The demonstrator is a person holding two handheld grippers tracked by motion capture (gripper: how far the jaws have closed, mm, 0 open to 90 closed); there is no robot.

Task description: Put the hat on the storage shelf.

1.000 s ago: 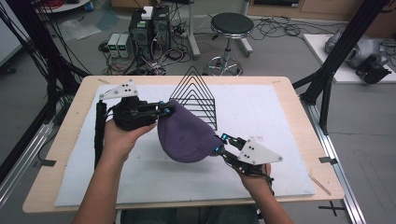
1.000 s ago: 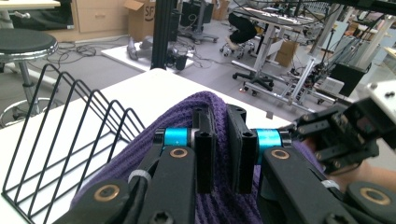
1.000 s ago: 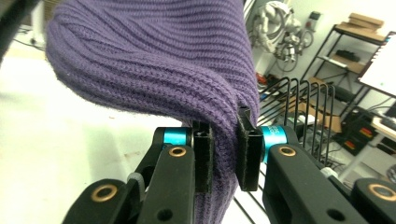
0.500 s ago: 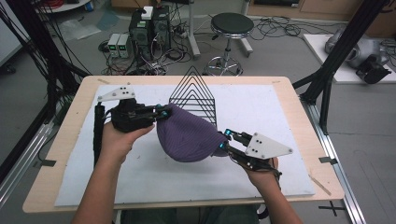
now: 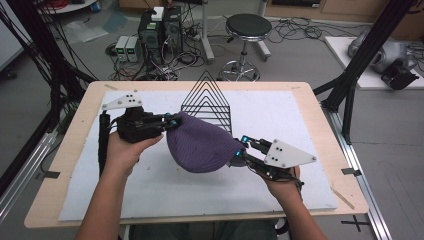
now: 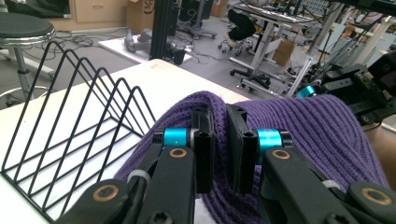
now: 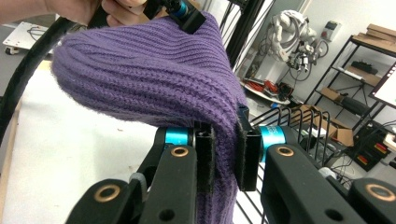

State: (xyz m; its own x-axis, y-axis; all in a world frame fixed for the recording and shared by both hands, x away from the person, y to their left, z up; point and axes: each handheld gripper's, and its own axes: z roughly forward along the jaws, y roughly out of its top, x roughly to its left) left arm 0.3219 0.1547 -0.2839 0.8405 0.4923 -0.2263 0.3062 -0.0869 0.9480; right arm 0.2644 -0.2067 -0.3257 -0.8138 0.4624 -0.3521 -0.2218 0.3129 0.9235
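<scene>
1. Since a second ago the purple knit beanie [image 5: 202, 145] has risen slightly off the white mat [image 5: 150, 190]; the right gripper [image 5: 239, 153] has lifted its edge, so the hat looks ready to carry toward the wire rack [image 5: 206, 100] just behind it.
2. The left gripper [image 5: 172, 122] pinches the hat's far-left edge; both pairs of jaws are clamped nearly shut on knit.
3. The right gripper view shows the fabric squeezed between the pads [image 7: 204, 156]; the high view hides this.
</scene>
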